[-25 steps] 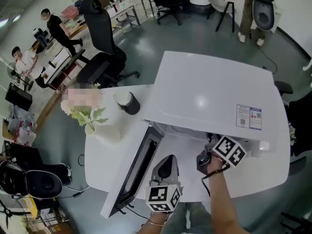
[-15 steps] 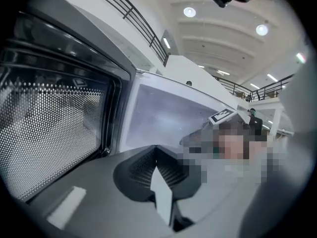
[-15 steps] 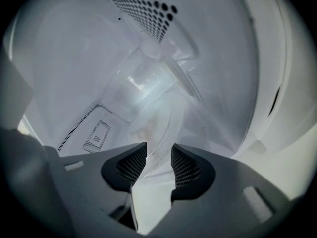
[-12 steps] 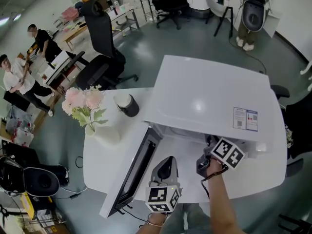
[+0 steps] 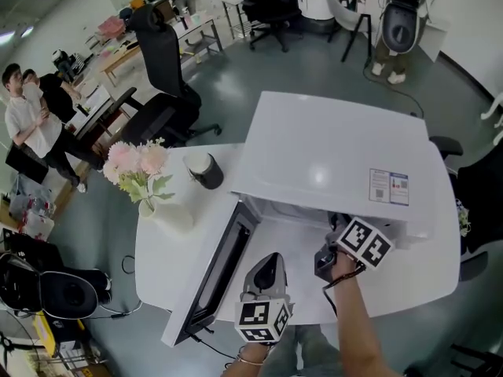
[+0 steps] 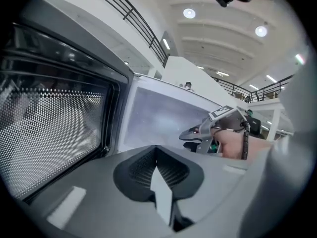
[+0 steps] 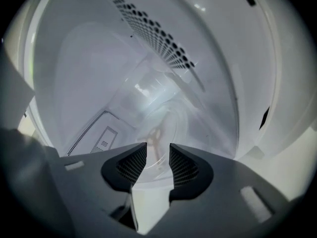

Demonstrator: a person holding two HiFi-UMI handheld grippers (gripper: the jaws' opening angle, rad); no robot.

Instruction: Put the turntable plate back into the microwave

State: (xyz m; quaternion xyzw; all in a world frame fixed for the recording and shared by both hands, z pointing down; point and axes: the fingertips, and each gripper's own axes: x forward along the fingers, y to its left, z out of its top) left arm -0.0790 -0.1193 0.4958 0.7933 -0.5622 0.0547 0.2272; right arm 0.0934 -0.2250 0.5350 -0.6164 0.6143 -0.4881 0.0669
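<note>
Right hand-held gripper (image 7: 158, 152), ribbed jaws just spread apart, straddles round clear-glass turntable plate (image 7: 161, 110); left hand-held gripper (image 6: 156, 151) closed, empty.

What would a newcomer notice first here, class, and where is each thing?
The big white microwave fills the table's middle, its door swung open leftward. The right tool reaches inside, jaws just opened, the glass turntable plate's near edge loose between them. Pink flowers stand at the table's left.
</note>
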